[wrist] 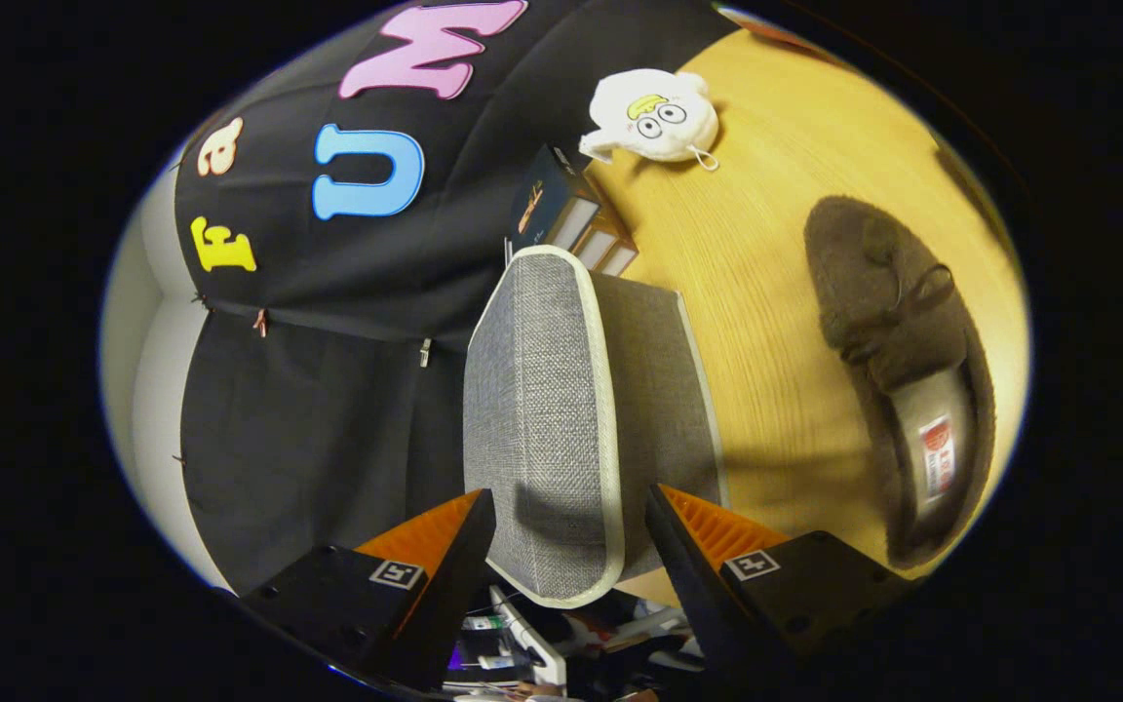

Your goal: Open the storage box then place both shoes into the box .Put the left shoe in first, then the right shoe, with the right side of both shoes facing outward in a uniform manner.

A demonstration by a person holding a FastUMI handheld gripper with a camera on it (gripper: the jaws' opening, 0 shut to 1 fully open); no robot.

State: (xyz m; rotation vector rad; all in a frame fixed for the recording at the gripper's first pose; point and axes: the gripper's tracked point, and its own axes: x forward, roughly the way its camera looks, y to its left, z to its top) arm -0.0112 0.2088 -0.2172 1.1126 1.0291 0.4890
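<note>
A grey fabric storage box (664,390) with cream trim stands on the wooden table (776,244), seen with the view rolled on its side. Its lid (537,409) runs away from me, and the lid's near edge lies between the fingers of my gripper (571,512). The fingers stand apart on either side of that edge; a strip of the box's side shows between the lid's trim and one finger. A brown furry shoe (898,361) with a pale insole lies on the table beside the box, well off to the side of the fingers.
A white plush toy (654,115) lies on the table beyond the box. A few small cartons (571,219) stand against the black cloth wall, just behind the box. Bare table lies between the box and the shoe.
</note>
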